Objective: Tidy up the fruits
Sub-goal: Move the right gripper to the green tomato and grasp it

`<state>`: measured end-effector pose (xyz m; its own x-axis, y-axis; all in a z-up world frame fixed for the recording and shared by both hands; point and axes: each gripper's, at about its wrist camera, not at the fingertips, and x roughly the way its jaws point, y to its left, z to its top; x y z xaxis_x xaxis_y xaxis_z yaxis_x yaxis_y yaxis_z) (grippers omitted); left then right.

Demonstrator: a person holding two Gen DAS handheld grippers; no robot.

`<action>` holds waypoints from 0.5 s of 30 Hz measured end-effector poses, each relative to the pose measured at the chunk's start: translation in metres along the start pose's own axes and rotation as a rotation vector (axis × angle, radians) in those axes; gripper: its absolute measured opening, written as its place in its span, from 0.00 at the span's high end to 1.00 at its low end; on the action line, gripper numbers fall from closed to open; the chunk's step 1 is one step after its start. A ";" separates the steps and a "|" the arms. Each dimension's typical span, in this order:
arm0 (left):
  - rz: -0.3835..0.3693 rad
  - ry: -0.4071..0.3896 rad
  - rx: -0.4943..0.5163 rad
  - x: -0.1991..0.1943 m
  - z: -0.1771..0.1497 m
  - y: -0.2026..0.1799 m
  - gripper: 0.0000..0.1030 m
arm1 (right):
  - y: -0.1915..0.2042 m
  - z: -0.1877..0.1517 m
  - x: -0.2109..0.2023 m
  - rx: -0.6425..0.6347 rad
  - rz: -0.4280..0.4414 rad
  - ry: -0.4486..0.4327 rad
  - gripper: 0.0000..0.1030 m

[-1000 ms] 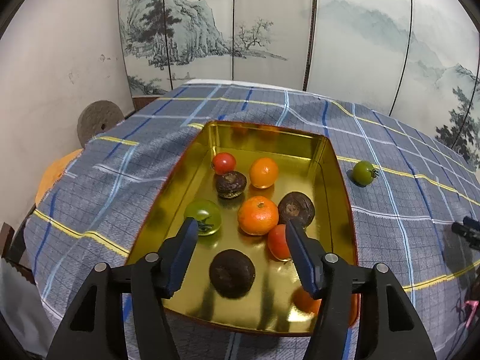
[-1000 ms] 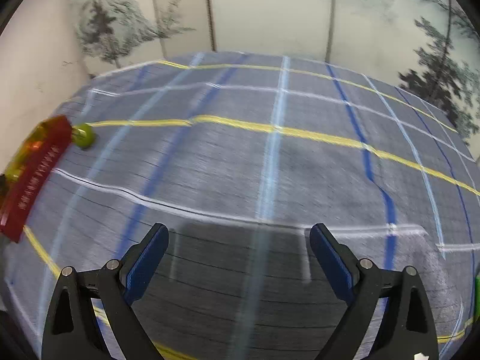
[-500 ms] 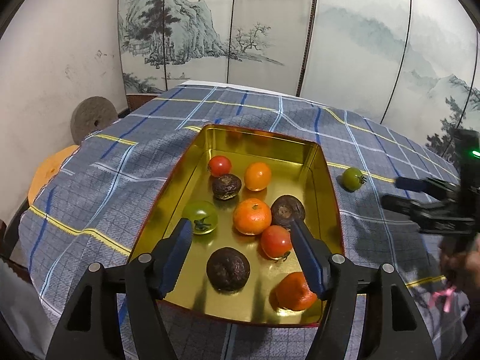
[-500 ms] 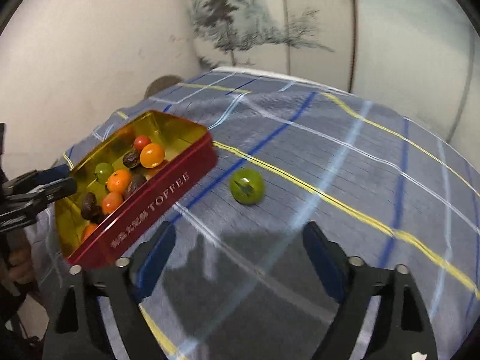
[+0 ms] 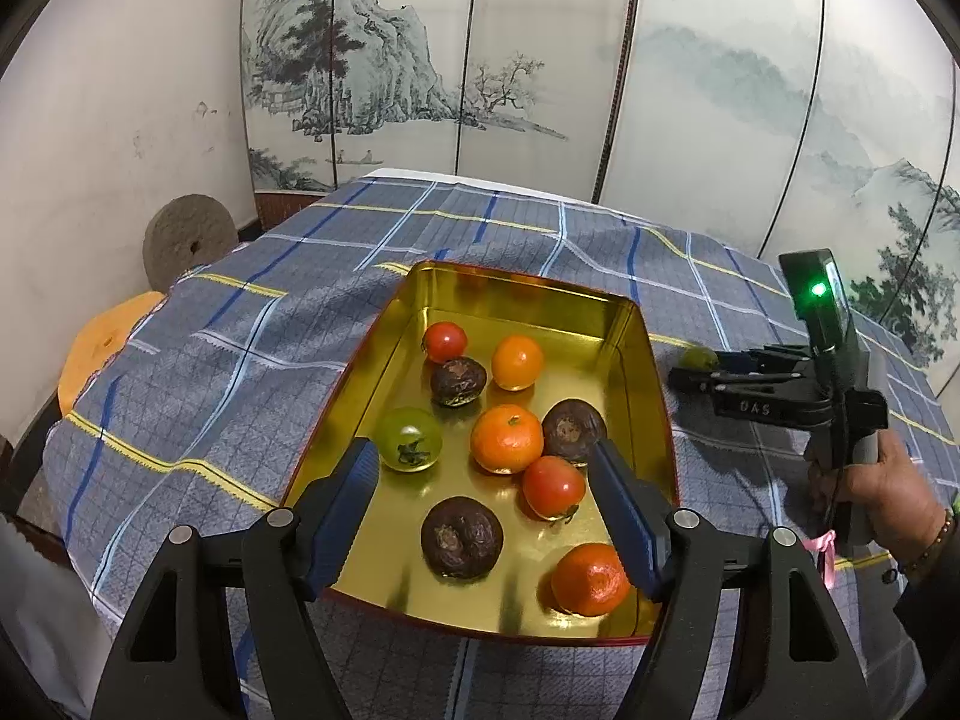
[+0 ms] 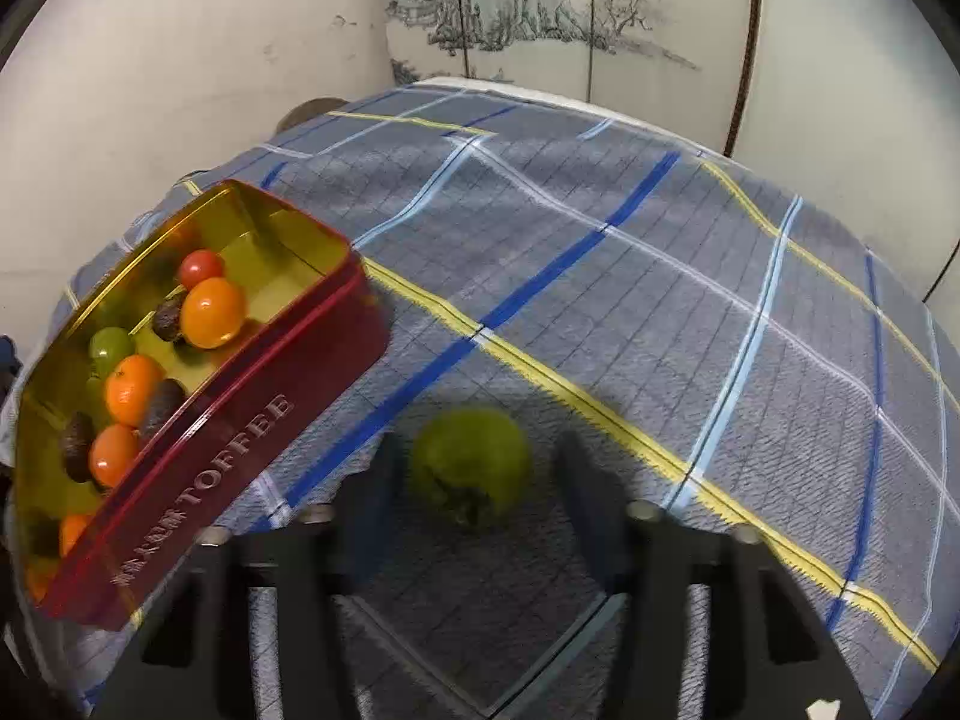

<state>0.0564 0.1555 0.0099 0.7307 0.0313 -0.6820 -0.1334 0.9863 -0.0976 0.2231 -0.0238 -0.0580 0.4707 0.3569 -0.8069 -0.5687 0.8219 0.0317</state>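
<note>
A desk (image 5: 252, 324) draped in a blue plaid cloth (image 6: 660, 276) is shown before a painted screen (image 5: 540, 60). At its near left a gold-lined red tin (image 5: 516, 294) is seen, filled with oranges (image 5: 507, 438), tomatoes (image 5: 444, 341) and dark brown fruits (image 5: 461, 536). The left gripper (image 5: 486, 498) is held above the tin's near end, its jaws opening with nothing grasped. Right of the tin, a green tomato (image 6: 471, 465) lies on the cloth, between the closing jaws of the right gripper (image 6: 474, 486), not yet clenched.
</note>
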 end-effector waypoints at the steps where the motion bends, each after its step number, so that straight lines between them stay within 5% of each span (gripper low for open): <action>1: 0.000 0.004 0.000 0.001 -0.001 0.000 0.29 | -0.001 0.000 -0.001 0.006 0.014 0.001 0.68; 15: 0.044 -0.019 -0.008 -0.019 -0.008 0.010 0.29 | 0.038 -0.042 -0.120 0.089 0.093 -0.198 0.68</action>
<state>0.0356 0.1635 0.0162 0.7368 0.0779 -0.6716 -0.1713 0.9824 -0.0740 0.1162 -0.0541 0.0150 0.5473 0.5062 -0.6665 -0.5587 0.8139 0.1594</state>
